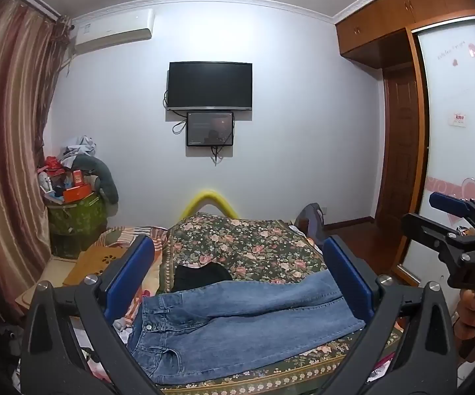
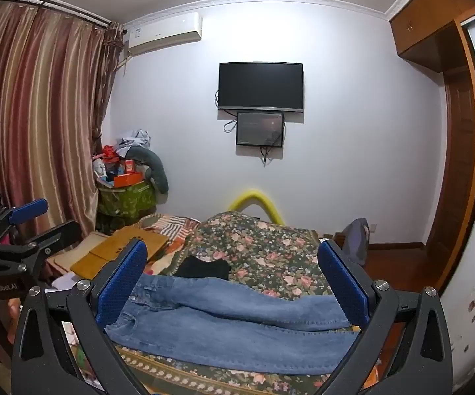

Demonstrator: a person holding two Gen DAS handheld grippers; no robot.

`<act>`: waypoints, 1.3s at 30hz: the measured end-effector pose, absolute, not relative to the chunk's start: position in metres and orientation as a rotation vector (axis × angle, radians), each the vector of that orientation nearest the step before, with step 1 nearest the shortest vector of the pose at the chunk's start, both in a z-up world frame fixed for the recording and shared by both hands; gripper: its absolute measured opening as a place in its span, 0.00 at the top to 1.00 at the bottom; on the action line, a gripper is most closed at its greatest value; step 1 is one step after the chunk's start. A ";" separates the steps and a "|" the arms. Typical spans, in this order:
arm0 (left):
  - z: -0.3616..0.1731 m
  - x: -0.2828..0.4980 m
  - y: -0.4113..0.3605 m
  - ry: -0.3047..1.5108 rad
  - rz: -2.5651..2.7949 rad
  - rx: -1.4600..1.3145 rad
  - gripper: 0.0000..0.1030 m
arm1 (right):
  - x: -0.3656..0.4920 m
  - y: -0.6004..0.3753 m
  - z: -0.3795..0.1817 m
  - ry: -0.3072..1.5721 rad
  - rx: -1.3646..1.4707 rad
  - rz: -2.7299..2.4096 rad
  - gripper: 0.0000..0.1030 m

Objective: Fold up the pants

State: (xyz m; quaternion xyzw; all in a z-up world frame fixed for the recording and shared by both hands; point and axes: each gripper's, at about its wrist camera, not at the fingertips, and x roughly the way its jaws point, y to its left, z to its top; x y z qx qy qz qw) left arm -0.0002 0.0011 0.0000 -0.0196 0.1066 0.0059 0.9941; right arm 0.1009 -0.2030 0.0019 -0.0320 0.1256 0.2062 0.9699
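A pair of blue jeans [image 1: 237, 322] lies flat across the near end of a bed with a floral cover [image 1: 247, 243], waistband to the left, legs to the right. They also show in the right wrist view [image 2: 237, 326]. My left gripper [image 1: 237, 279] is open and empty, held above and in front of the jeans. My right gripper [image 2: 234, 283] is open and empty too, at about the same height. The right gripper shows at the right edge of the left wrist view [image 1: 448, 227], and the left gripper shows at the left edge of the right wrist view [image 2: 30, 227].
A black garment [image 1: 201, 275] lies on the bed just behind the jeans. Tan mats [image 2: 118, 253] lie to the left of the bed. A cluttered green stand [image 1: 76, 207] and curtains [image 1: 3, 131] are at left. A wardrobe [image 1: 451, 115] stands at right.
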 end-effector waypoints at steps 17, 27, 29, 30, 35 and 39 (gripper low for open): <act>-0.003 0.007 0.003 0.204 0.026 -0.027 0.00 | 0.107 -0.198 0.000 0.252 -0.077 0.412 0.00; -0.002 0.012 0.008 0.217 0.031 -0.049 0.00 | 0.108 -0.197 0.001 0.255 -0.081 0.407 0.00; -0.002 0.012 0.008 0.216 0.034 -0.047 0.00 | 0.108 -0.197 0.001 0.252 -0.081 0.403 0.00; -0.002 0.013 0.008 0.216 0.035 -0.047 0.00 | 0.107 -0.197 0.001 0.251 -0.081 0.403 0.00; -0.003 0.012 0.009 0.216 0.034 -0.050 0.00 | 0.107 -0.197 0.001 0.251 -0.081 0.403 0.00; -0.004 0.012 0.011 0.212 0.036 -0.046 0.00 | 0.107 -0.197 0.001 0.251 -0.081 0.402 0.00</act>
